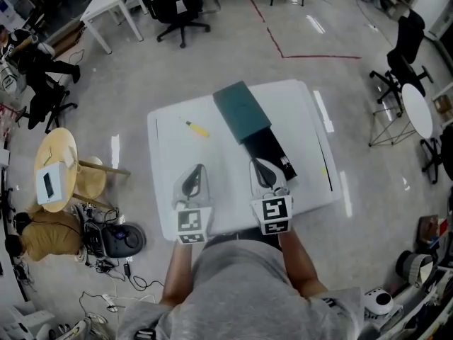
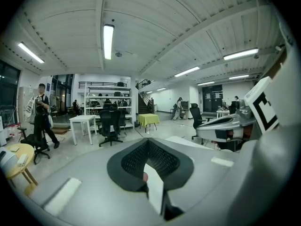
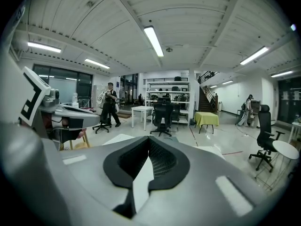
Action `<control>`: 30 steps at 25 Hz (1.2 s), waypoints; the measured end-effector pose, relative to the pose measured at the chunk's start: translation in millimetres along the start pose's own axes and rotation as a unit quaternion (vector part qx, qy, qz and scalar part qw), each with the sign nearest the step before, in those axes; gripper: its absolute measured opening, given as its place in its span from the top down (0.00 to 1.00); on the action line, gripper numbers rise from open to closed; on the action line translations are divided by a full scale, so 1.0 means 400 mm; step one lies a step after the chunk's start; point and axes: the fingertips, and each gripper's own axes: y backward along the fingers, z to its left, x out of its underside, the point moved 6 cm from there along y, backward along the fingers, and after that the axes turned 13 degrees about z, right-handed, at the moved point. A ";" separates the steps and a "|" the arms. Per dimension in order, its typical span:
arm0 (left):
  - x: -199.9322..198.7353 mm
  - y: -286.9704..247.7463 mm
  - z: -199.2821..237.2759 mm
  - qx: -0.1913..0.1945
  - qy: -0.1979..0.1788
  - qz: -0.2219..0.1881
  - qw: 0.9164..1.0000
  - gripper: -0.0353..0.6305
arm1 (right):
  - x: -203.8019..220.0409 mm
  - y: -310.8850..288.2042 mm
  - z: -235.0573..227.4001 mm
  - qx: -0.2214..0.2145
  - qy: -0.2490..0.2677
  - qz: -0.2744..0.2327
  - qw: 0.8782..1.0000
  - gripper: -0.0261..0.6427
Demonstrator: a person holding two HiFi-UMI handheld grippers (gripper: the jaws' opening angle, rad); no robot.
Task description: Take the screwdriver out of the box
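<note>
Yellow-handled screwdriver flat on the white table, outside the dark teal box — at its nine o'clock, clear of it. Black inner tray sticking out toward five o'clock. Left gripper and right gripper at six o'clock, near the table edge — jaws pressed together, nothing between.
</note>
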 end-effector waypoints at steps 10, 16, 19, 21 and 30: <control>0.040 0.016 -0.030 0.022 0.000 0.021 1.000 0.93 | 0.037 0.021 0.019 0.001 -0.006 0.010 1.000 0.96; 0.036 0.013 -0.029 0.022 -0.001 0.018 1.000 0.93 | 0.034 0.022 0.014 0.001 -0.001 0.014 1.000 0.96; 0.037 0.014 -0.027 0.021 0.001 0.019 1.000 0.93 | 0.036 0.023 0.015 -0.001 -0.003 0.016 1.000 0.96; 0.037 0.013 -0.024 0.021 0.001 0.019 1.000 0.93 | 0.036 0.021 0.016 -0.002 -0.004 0.017 1.000 0.96; 0.040 0.006 -0.017 0.022 0.003 0.023 1.000 0.93 | 0.031 0.009 0.020 -0.006 -0.004 0.017 1.000 0.96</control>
